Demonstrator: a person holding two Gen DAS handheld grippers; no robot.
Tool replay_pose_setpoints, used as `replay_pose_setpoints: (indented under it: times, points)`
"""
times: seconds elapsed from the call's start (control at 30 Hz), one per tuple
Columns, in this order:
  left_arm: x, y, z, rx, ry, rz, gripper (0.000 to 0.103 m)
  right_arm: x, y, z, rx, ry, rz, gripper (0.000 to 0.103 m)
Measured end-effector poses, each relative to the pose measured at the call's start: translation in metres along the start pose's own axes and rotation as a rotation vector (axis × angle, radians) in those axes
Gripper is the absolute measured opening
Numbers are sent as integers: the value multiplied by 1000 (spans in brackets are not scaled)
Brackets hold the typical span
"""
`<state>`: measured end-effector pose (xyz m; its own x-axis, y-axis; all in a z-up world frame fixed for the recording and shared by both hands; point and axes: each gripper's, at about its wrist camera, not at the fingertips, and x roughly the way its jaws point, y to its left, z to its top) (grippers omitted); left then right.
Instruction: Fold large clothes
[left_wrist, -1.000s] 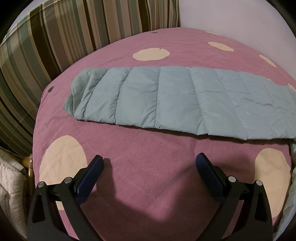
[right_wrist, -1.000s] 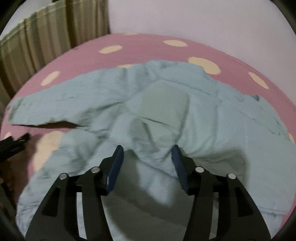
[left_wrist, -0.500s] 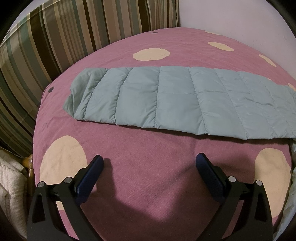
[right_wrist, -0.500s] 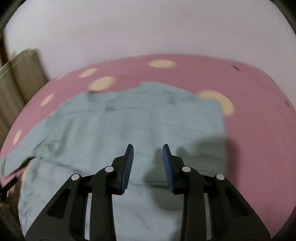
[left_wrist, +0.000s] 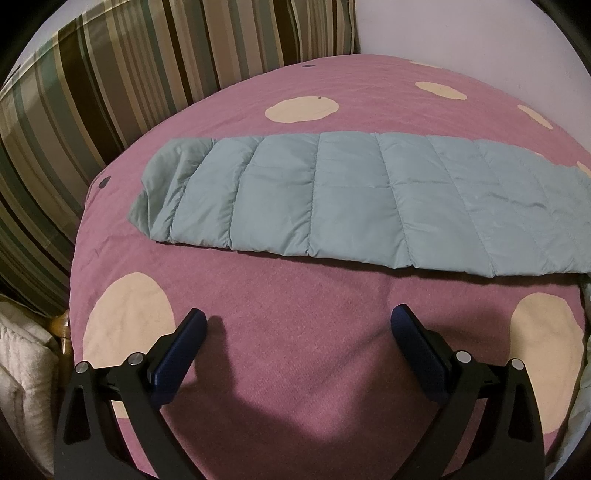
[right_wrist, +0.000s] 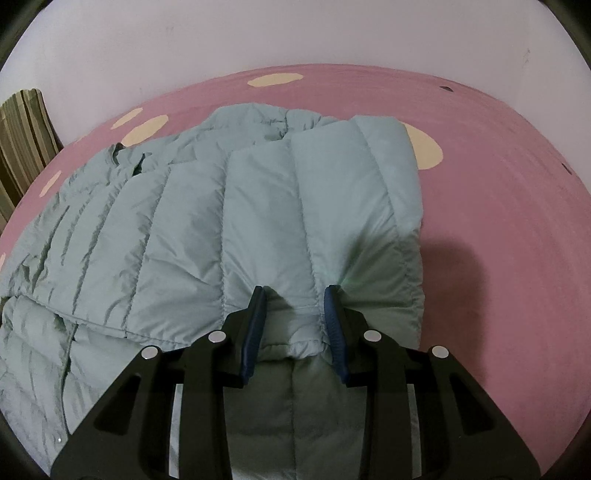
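A pale blue quilted down jacket lies on a pink bed cover with cream dots. In the left wrist view one sleeve (left_wrist: 354, 203) stretches flat across the bed, cuff to the left. My left gripper (left_wrist: 297, 321) is open and empty, low over bare cover in front of the sleeve. In the right wrist view the jacket body (right_wrist: 192, 229) has a panel folded over it. My right gripper (right_wrist: 295, 291) sits over that panel's near hem, with the fingers (right_wrist: 255, 325) partly open on either side of the fabric.
The pink dotted bed cover (left_wrist: 295, 369) fills both views. A striped curtain (left_wrist: 92, 74) hangs at the left and back. A white wall (right_wrist: 295, 37) runs behind the bed. A white quilted cloth (left_wrist: 22, 369) lies off the bed's left edge.
My right gripper has swung to the right across the jacket and come down over the hem of the folded panel, its fingers narrower than a second ago. The left gripper has not moved.
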<state>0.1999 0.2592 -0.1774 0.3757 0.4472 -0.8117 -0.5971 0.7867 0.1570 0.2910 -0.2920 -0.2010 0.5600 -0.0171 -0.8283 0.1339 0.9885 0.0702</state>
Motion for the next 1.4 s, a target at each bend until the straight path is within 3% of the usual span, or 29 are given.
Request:
replay_pose_setpoints:
  times: [0.23, 0.37, 0.47, 0.97, 1.07, 1.2, 1.4]
  points:
    - [0, -1, -1, -5, 1, -5, 99, -4, 1, -2, -11, -20, -9, 35]
    - [1, 0, -1, -4, 1, -4, 99, -9, 2, -2, -26, -38, 9, 50]
    - [1, 1, -1, -6, 2, -7, 99, -11, 4, -1, -40, -40, 0, 55]
    - [4, 6, 0, -52, 16, -66, 99, 3, 11, -4, -76, -18, -50, 57]
    - [3, 8, 2, -34, 24, -105, 99, 2, 11, -3, -78, -18, -53, 57]
    - [1, 31, 2, -48, 19, -160, 98, 2, 10, -4, -76, -19, -51, 57]
    - [11, 87, 19, -142, -22, -137, 98, 2, 11, -4, -77, -19, -53, 58]
